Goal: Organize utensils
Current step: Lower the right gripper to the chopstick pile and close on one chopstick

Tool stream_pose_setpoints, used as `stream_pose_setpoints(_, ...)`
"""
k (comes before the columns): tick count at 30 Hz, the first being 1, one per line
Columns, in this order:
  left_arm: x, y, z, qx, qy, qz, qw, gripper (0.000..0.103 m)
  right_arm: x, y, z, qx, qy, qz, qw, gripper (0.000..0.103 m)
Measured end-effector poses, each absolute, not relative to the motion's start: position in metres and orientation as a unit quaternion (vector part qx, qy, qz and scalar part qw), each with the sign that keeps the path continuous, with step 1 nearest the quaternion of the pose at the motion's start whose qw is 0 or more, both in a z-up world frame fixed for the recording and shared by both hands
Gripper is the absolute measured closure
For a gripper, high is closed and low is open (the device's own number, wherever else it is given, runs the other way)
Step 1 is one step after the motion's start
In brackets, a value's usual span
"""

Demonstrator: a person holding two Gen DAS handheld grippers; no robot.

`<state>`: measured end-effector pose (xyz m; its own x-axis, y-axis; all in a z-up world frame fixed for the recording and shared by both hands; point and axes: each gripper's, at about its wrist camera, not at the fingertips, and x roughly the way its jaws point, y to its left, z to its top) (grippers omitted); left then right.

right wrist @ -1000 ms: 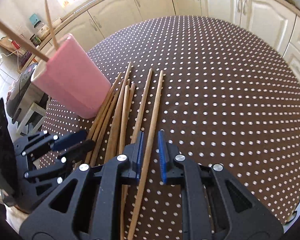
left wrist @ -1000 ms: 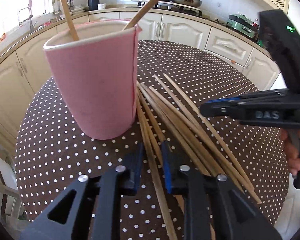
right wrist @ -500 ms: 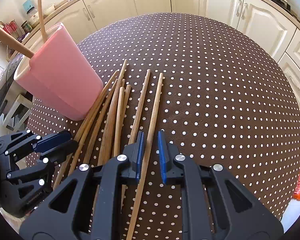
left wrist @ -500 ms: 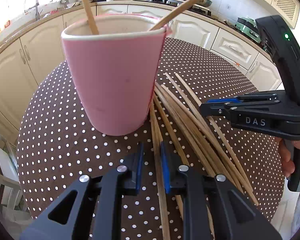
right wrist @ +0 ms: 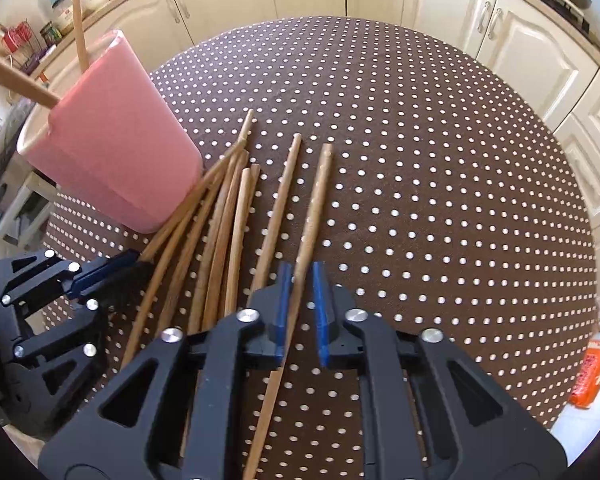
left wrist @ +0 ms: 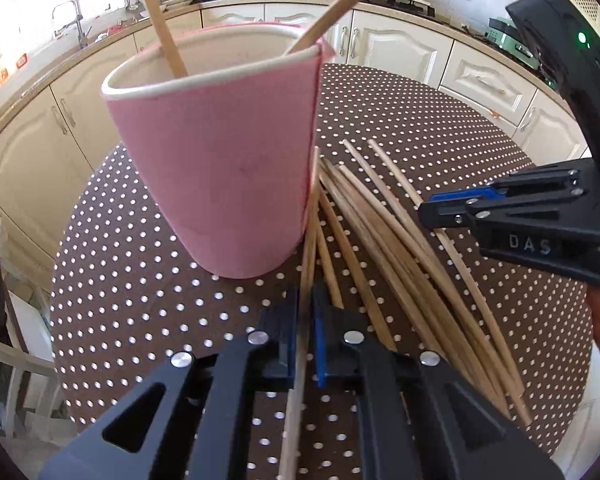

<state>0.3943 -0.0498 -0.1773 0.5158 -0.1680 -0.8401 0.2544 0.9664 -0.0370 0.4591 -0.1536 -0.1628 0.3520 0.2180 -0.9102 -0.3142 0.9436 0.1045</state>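
Both of our hand-held grippers have just been closing, each with a chopstick between its jaws. Our left gripper (left wrist: 306, 332) pinches one bamboo chopstick (left wrist: 309, 240) at lower centre of the left wrist view; its long axis runs straight up the frame, its far end just beside the pink tapered plastic cup (left wrist: 220, 168). Our right gripper (right wrist: 300, 308) clamps another wooden chopstick (right wrist: 314, 208), the rightmost of the loose fan of chopsticks (right wrist: 220, 216) on the brown white-dotted round tabletop (right wrist: 440, 180). That cup stands at upper left of the right wrist view, so we judge the left hand nearer; either stick must be tipped upright to join the two chopsticks already leaning in the cup (left wrist: 160, 24). White letters "DAS" show on the right gripper's side.
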Motion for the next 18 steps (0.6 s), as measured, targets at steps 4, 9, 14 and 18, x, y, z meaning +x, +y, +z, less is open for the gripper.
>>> stream_pose_setpoints(4, 0.388, -0.061, -0.177, 0.041, 0.478, -0.131, 0.867, 0.097, 0.451, -0.157, -0.164, -0.04, 0.55, 0.171, 0.816, 0.097)
stream_pose_setpoints(9, 0.375, -0.08, -0.178, 0.028, 0.483, -0.148, 0.863, 0.097, 0.432, -0.171, -0.165, -0.04, 0.556, 0.179, 0.81, 0.097)
stream_pose_setpoints(14, 0.359, -0.099, -0.18, 0.018, 0.485, -0.158, 0.86, 0.097, 0.41, -0.189, -0.165, -0.039, 0.562, 0.182, 0.806, 0.097)
stream_pose_setpoints(18, 0.344, -0.117, -0.182, 0.023, 0.484, -0.16, 0.86, 0.097, 0.395, -0.203, -0.166, -0.041, 0.567, 0.183, 0.802, 0.097)
